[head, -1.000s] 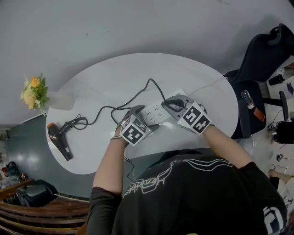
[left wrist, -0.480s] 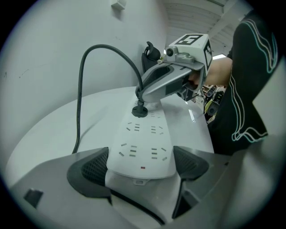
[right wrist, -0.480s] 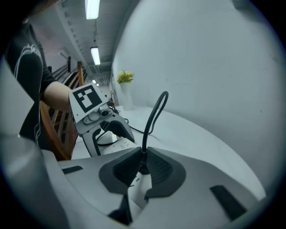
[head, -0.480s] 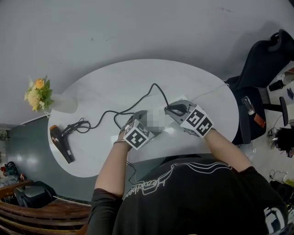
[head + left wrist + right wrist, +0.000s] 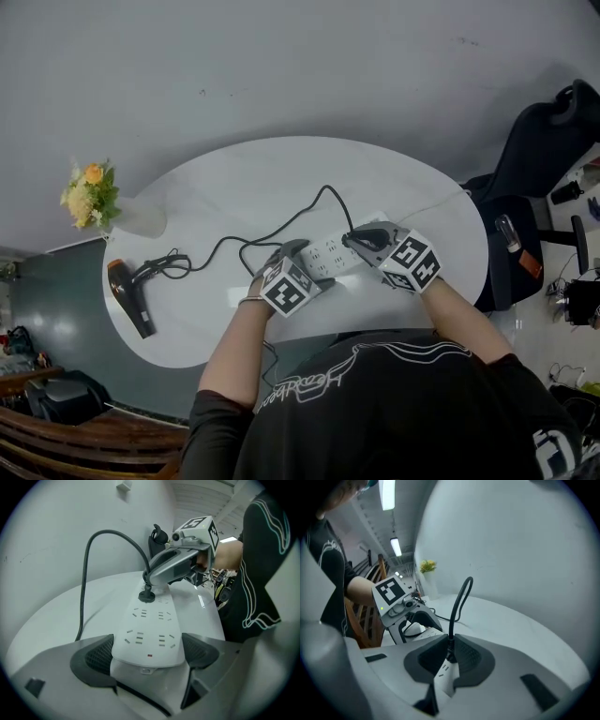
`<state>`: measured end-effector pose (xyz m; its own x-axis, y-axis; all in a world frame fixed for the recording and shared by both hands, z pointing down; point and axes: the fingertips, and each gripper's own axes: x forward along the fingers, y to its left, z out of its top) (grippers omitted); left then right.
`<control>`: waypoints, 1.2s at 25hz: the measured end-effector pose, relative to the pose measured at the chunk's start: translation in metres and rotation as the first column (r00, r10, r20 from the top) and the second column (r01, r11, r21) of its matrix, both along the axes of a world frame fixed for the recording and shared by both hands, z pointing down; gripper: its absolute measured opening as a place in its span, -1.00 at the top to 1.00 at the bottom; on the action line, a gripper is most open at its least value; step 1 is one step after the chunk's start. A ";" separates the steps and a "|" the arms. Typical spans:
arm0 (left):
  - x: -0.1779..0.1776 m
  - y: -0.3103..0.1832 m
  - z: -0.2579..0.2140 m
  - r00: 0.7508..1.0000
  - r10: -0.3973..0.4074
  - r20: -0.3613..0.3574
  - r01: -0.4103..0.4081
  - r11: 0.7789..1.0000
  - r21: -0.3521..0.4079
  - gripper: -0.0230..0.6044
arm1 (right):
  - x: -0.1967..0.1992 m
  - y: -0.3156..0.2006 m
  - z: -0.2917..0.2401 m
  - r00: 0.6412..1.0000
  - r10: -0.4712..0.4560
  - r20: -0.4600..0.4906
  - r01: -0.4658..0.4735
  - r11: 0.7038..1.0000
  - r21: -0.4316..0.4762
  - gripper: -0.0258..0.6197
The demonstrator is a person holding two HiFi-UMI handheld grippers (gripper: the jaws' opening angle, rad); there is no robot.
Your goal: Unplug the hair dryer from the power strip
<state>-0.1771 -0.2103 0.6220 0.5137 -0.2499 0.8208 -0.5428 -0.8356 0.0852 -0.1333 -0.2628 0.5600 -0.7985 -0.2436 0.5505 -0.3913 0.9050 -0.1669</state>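
Noted white power strip (image 5: 150, 630) flat on white oval table (image 5: 244, 183), black plug (image 5: 146, 595) seated in its far socket. Found left gripper (image 5: 147, 653) clamped across strip's near end, right gripper (image 5: 449, 656) pinched on plug. Saw black hair dryer (image 5: 127, 295) at table's left end, well apart, cord (image 5: 281, 220) looping between.
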 end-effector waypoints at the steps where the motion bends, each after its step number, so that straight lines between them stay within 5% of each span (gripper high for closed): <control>1: 0.000 0.000 0.000 1.000 -0.003 0.003 0.003 1.000 -0.002 -0.43 | -0.002 0.001 -0.001 0.999 -0.025 -0.048 0.028 0.998 0.052 0.84; 4: 0.001 0.001 0.001 1.000 -0.009 0.004 0.009 1.000 0.000 -0.43 | -0.001 0.004 0.000 0.994 -0.056 -0.094 0.063 0.996 0.067 0.84; 8: 0.002 0.000 0.001 1.000 -0.005 0.002 0.005 1.000 -0.002 -0.43 | 0.006 -0.002 0.002 0.995 0.050 0.088 -0.034 0.983 -0.179 0.83; 14: 0.004 0.001 0.004 1.000 -0.001 0.003 0.001 1.000 -0.008 -0.45 | 0.002 0.005 -0.002 0.993 -0.051 -0.105 0.058 0.996 0.062 0.84; 19: 0.003 0.001 0.004 1.000 0.002 0.002 -0.002 1.000 -0.007 -0.45 | 0.007 0.001 0.000 0.999 0.031 0.015 -0.029 0.994 -0.105 0.83; 24: 0.004 0.000 0.005 1.000 0.007 0.008 -0.007 1.000 -0.003 -0.45 | 0.005 0.003 -0.003 0.994 -0.029 -0.106 0.033 0.999 0.042 0.83; 30: 0.004 0.000 0.006 1.000 0.006 0.013 -0.006 1.000 -0.002 -0.45 | 0.010 0.002 -0.003 0.999 0.029 -0.033 -0.031 0.997 -0.065 0.83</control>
<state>-0.1736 -0.2100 0.6283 0.5049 -0.2449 0.8277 -0.5384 -0.8388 0.0802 -0.1234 -0.2607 0.5569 -0.7728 -0.2295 0.5917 -0.4242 0.8803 -0.2126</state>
